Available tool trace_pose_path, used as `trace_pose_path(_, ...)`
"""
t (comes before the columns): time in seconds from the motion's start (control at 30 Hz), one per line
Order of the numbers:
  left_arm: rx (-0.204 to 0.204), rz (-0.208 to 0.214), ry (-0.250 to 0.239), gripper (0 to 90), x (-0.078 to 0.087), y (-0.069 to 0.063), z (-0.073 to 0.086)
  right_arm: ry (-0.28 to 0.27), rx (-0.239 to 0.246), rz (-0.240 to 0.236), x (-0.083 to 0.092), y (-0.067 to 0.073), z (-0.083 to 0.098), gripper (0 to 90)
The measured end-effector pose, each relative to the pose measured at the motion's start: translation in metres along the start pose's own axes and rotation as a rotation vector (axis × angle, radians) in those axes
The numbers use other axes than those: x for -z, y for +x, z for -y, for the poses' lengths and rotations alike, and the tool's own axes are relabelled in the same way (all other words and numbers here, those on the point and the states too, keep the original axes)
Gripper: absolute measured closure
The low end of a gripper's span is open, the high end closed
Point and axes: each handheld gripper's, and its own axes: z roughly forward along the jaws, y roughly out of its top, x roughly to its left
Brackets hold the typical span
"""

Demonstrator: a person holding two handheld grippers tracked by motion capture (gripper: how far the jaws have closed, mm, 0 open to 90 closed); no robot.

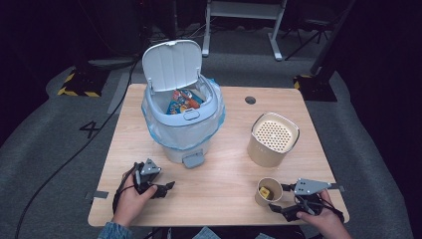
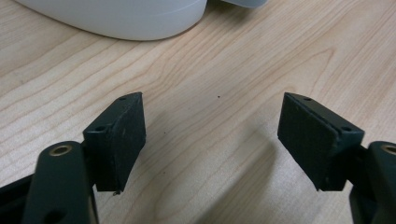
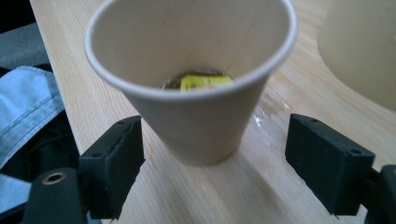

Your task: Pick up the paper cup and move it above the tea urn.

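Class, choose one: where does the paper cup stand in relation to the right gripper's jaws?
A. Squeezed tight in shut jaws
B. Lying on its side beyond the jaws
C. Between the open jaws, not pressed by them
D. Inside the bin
C. In the right gripper view the paper cup stands upright on the table between the right gripper jaws, with a gap at each pad.

A light wooden table is standing on grey carpet (marked with a "4"). Darkness is swallowing the room behind, where a white desk frame is showing.
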Motion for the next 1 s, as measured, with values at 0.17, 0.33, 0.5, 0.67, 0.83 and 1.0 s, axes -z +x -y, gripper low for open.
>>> trace_pose_path(0.17,-0.054,-0.036,0.002,23.0,-0.002,0.0,0.001,-0.055,0.008,0.001,-0.007,0.005,-0.004,20.5)
trace_pose_path(0.33,-0.059,-0.036,0.004,21.5,-0.004,0.0,0.0,-0.083,0.01,-0.001,-0.014,0.008,-0.004,21.8)
trace_pose_path(0.5,-0.06,-0.036,0.004,21.2,-0.004,0.0,0.0,-0.124,0.005,0.003,-0.02,0.01,-0.004,23.3)
trace_pose_path(0.67,-0.059,-0.036,0.004,21.2,-0.004,0.0,0.0,-0.135,0.015,-0.008,-0.021,0.008,-0.005,28.5)
trace_pose_path(0.83,-0.061,-0.037,0.005,21.2,-0.004,0.0,0.0,-0.159,0.038,-0.017,-0.018,0.007,-0.008,29.3)
trace_pose_path(1.0,-0.061,-0.037,0.005,21.2,-0.004,0.0,0.0,-0.181,0.044,-0.021,-0.01,0.003,-0.014,29.7)
